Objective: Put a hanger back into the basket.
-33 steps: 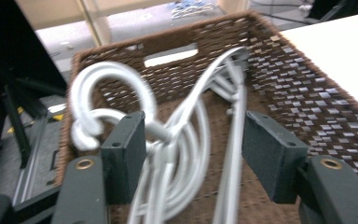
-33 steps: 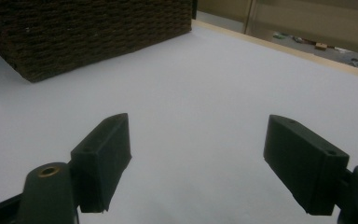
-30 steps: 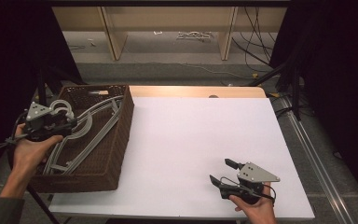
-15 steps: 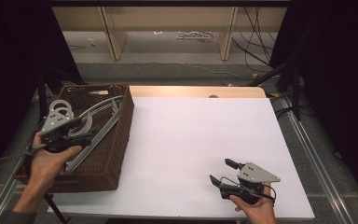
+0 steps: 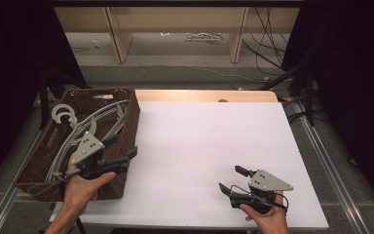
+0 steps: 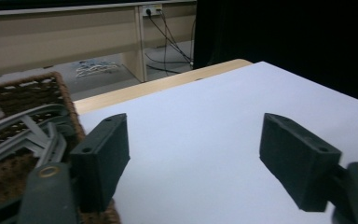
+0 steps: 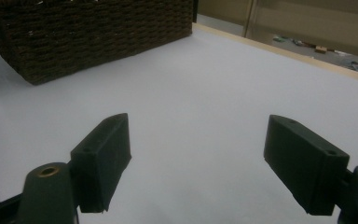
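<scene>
A brown wicker basket [image 5: 126, 122] stands at the table's left edge, with several grey plastic hangers [image 5: 85, 129] lying inside it. My left gripper [image 5: 124, 147] hovers over the basket's near right wall, open and empty, with its jaws pointing right over the white tabletop [image 5: 209, 141]. The left gripper view shows the left gripper [image 6: 196, 158] open above the white surface, with the basket rim [image 6: 28, 88] and hangers [image 6: 23, 130] to its left. My right gripper [image 5: 231, 179] rests near the table's front right, open and empty. In its own view the right gripper [image 7: 198, 163] faces the basket [image 7: 98, 32].
A bare wooden strip [image 5: 204, 95] runs along the table's far edge. Beyond it stand light wooden shelf legs [image 5: 117, 34], and cables [image 5: 268, 44] lie on the floor. Metal rails [image 5: 321, 151] border the table on the right, against dark curtains.
My left gripper has moved from the basket's far left side toward its near right wall, turning its jaws out over the white tabletop. The right gripper has stayed still.
</scene>
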`<state>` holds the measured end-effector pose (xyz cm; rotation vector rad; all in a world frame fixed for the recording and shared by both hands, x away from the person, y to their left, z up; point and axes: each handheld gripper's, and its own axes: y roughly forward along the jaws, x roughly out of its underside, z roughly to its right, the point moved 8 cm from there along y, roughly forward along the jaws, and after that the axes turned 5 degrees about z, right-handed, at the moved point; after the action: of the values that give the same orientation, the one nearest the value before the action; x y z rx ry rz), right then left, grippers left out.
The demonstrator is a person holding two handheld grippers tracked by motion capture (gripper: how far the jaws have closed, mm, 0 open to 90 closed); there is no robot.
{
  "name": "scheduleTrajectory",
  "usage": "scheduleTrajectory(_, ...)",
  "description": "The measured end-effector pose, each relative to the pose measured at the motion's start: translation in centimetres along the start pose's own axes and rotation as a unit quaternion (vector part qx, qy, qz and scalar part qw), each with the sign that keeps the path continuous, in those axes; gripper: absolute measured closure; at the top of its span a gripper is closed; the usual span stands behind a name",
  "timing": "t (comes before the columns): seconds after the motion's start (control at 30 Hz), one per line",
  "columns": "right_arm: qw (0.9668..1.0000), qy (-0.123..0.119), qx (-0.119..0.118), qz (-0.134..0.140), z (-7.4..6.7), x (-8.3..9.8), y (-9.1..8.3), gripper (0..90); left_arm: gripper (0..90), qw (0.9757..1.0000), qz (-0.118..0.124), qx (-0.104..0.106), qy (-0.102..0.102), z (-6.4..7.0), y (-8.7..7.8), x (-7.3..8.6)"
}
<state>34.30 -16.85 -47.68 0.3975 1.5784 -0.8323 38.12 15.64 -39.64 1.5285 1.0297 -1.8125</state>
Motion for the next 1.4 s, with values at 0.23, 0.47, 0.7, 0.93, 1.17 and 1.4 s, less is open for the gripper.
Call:
scheduleTrajectory(0.23, 1.0, -0.001, 0.0, -0.002, 0.0, 0.0, -0.1, 23.6, 17.3, 0.9994, 0.014, 0.032, 0.004, 2.8, 0.3, 1.7)
scheduleTrajectory(0.47, 1.0, 0.006, -0.003, 0.004, -0.2, -0.4, -0.4, 22.8, 16.5, 0.998, 0.021, 0.055, 0.024, 5.0, 0.0, 3.2)
scheduleTrajectory(0.7, 0.9998, 0.006, 0.0, 0.019, -0.5, -0.9, -0.9, 21.5, 16.6, 0.9981, 0.018, 0.048, 0.035, 4.6, -0.3, 4.7)
scheduleTrajectory(0.93, 0.9996, 0.009, -0.008, 0.025, -1.4, -1.2, -1.3, 19.2, 16.4, 0.9988, 0.018, 0.044, 0.014, 4.3, -0.8, 5.6)
scheduleTrajectory(1.17, 0.9997, 0.007, -0.005, 0.023, -1.9, -0.8, -1.8, 18.5, 16.4, 0.9988, 0.022, 0.036, 0.026, 4.5, -1.2, 5.7)
scheduleTrajectory(1.4, 0.9998, 0.005, -0.007, 0.019, -1.9, -0.7, -1.8, 18.5, 16.4, 0.9986, 0.023, 0.04, 0.023, 4.5, -0.9, 5.9)
